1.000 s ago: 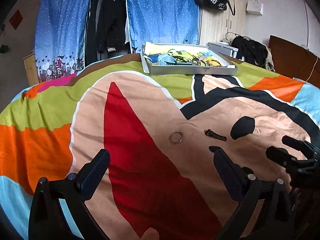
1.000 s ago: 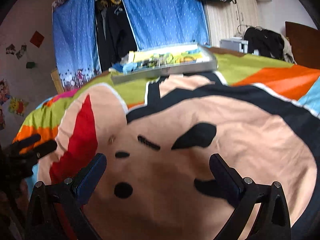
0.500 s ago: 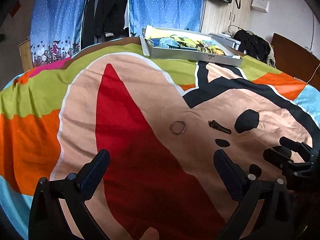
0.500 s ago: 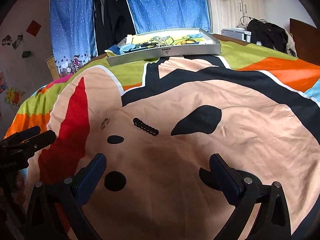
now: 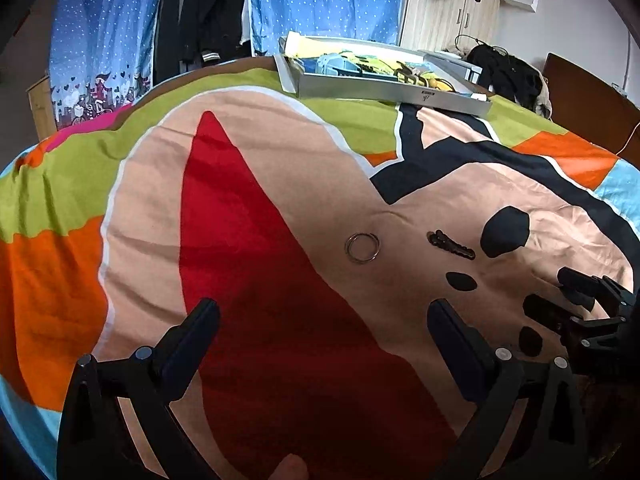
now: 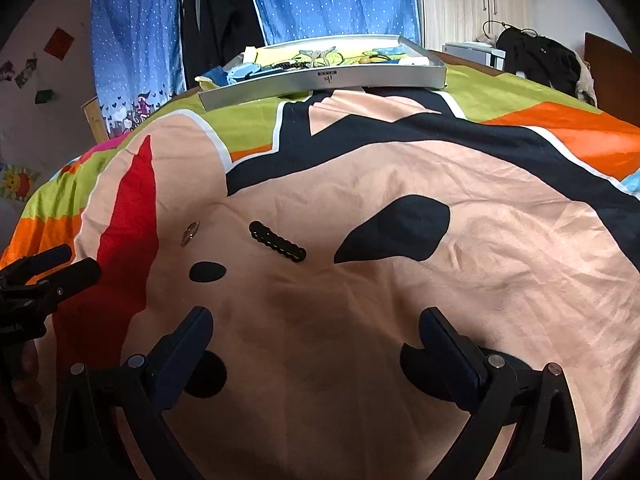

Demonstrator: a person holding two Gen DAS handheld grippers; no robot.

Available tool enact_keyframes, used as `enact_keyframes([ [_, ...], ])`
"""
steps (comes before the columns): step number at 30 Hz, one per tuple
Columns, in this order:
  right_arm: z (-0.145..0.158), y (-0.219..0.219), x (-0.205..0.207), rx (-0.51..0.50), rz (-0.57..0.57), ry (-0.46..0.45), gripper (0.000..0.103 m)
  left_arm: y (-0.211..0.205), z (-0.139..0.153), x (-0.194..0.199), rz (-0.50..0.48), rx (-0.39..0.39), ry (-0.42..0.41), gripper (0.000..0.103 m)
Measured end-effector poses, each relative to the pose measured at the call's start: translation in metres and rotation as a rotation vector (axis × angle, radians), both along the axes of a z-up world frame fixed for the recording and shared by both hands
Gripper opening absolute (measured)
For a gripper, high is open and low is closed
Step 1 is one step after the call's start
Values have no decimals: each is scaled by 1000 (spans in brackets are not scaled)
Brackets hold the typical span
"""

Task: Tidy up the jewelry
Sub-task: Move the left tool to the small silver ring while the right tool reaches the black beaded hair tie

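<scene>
A silver ring bangle (image 5: 363, 248) lies flat on the bedspread ahead of my left gripper (image 5: 320, 324), which is open and empty. In the right wrist view the bangle (image 6: 190, 232) shows as a thin sliver. Right of it lies a black beaded bracelet (image 5: 451, 245) (image 6: 277, 242), stretched in a line. My right gripper (image 6: 316, 334) is open and empty, a short way behind the bracelet. A grey tray (image 5: 384, 94) (image 6: 320, 78) holding several jewelry pieces rests at the bed's far side.
The colourful cartoon bedspread (image 5: 248, 208) covers the whole bed. Blue star curtains (image 5: 324, 0) and hanging dark clothes (image 5: 204, 12) stand behind the tray. A wooden wardrobe (image 5: 444, 12) and a black bag pile (image 5: 508, 76) are at the back right.
Both grippers have moved forward and lower toward the bedspread; the bangle and bracelet look larger and nearer. Neither gripper's opening has changed.
</scene>
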State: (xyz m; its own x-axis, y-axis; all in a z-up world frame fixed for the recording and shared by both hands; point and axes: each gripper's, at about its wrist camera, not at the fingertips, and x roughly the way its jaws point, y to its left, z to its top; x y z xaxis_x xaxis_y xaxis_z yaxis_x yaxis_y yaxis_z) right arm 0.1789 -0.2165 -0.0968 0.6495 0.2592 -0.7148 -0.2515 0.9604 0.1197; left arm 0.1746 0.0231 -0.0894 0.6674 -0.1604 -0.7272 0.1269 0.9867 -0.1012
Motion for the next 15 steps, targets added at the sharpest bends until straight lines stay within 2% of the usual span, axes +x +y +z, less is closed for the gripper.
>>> enact_keyframes([
  [4, -4, 0, 7, -4, 4, 16, 103, -4, -3, 11, -21, 8, 8, 101],
  [11, -7, -1, 22, -7, 15, 33, 103, -4, -5, 43, -42, -30, 14, 101],
  [15, -7, -3, 33, -25, 8, 33, 103, 1, -14, 48, -46, -38, 38, 101],
])
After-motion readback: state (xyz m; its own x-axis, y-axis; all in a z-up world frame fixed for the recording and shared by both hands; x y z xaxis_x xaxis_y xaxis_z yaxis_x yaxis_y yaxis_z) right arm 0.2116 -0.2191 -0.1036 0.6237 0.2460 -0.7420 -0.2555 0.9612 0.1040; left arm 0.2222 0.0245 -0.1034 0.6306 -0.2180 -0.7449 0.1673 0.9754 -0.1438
